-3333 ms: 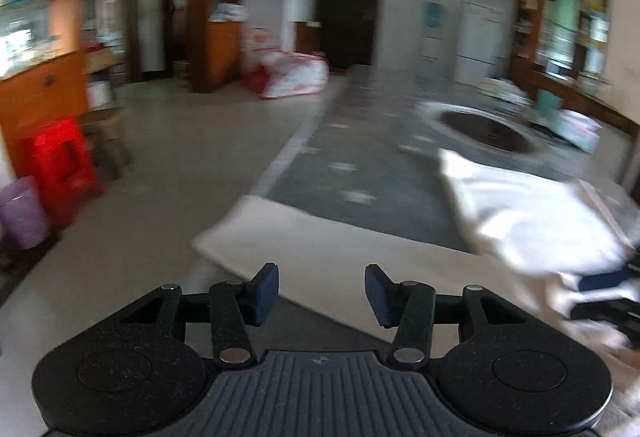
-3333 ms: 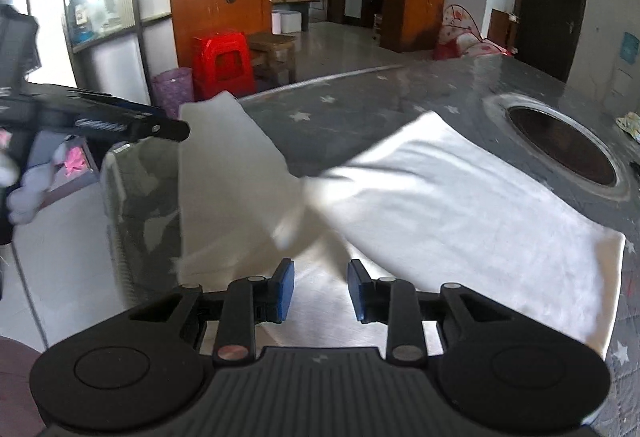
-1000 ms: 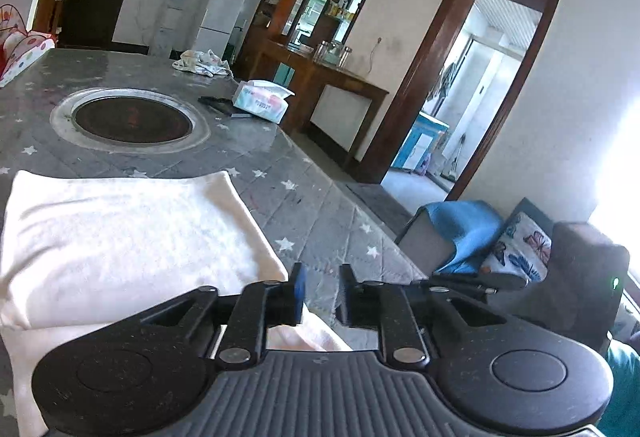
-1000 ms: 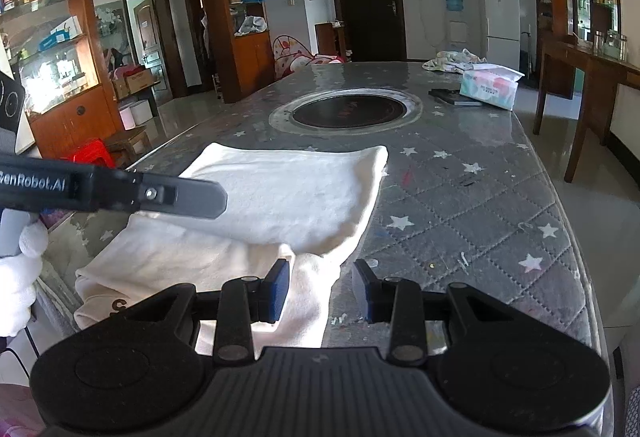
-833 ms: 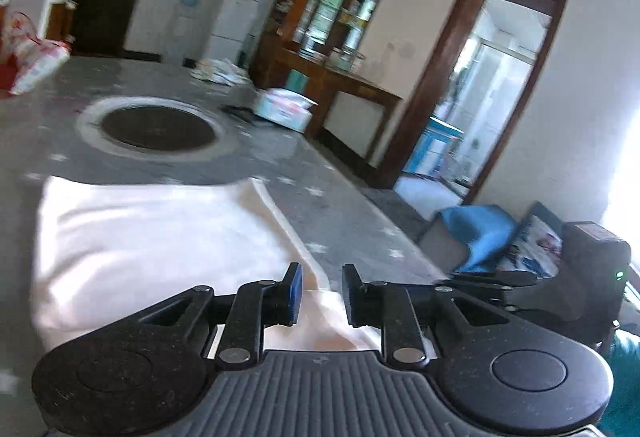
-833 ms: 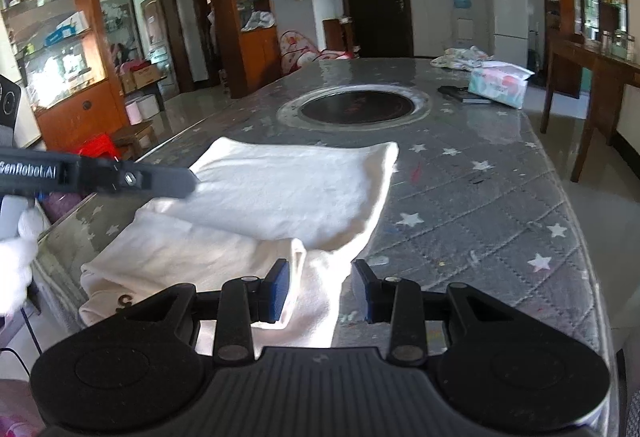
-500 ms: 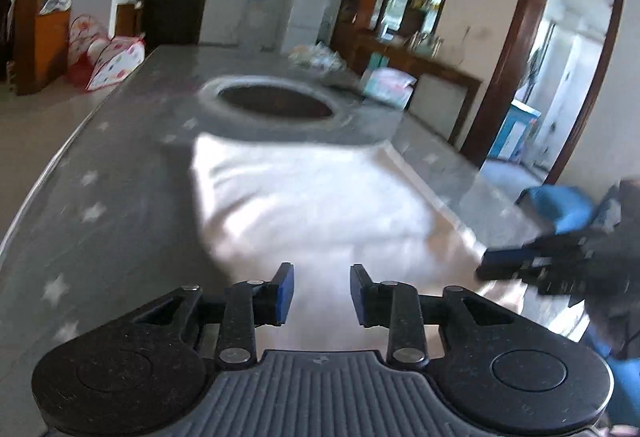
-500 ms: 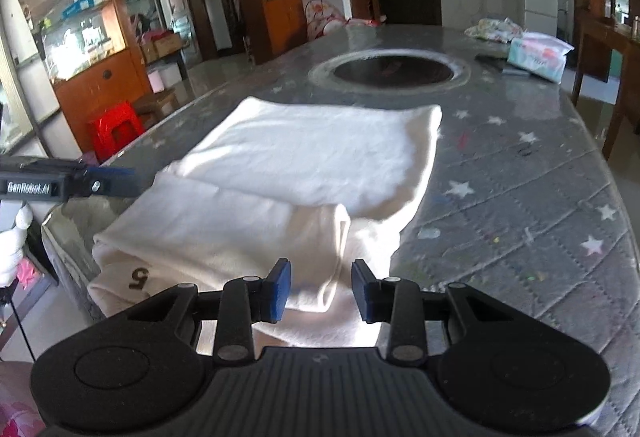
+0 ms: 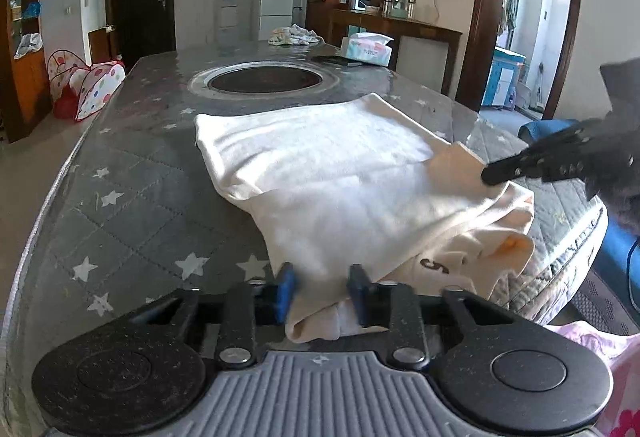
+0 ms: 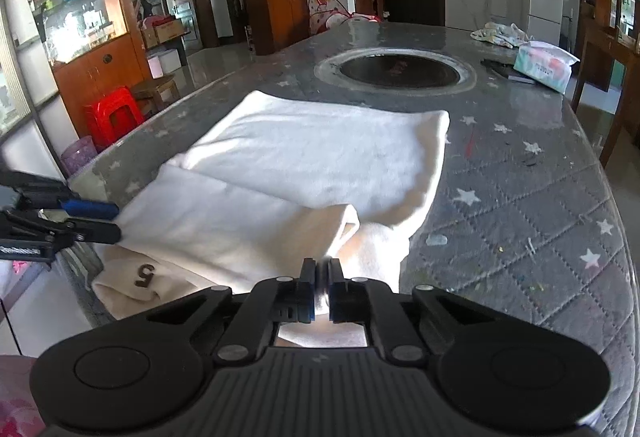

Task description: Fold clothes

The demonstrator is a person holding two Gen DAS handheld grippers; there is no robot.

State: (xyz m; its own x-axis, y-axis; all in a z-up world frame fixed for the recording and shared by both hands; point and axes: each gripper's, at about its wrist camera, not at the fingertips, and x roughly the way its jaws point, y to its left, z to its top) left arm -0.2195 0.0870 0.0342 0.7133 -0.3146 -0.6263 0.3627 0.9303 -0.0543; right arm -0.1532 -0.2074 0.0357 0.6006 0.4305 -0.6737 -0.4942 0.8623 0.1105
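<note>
A cream-white garment (image 9: 344, 181) with a dark "5" lies partly folded on the grey star-patterned table (image 9: 132, 205); it also shows in the right wrist view (image 10: 304, 165). My left gripper (image 9: 320, 295) is open, its blue pads on either side of the garment's near left corner. My right gripper (image 10: 321, 279) is shut on the garment's near right edge. The right gripper appears at the right of the left wrist view (image 9: 532, 169), and the left gripper at the left of the right wrist view (image 10: 76, 221).
A round dark inset (image 9: 266, 79) lies in the table beyond the garment. A tissue pack (image 10: 544, 65), a dark flat item (image 10: 506, 71) and a crumpled cloth (image 10: 498, 33) lie at the far end. A red stool (image 10: 112, 113) stands on the floor at left.
My right gripper has closed on the garment's near edge. My left gripper has swung back toward the table and come down around the garment's near left corner, still open.
</note>
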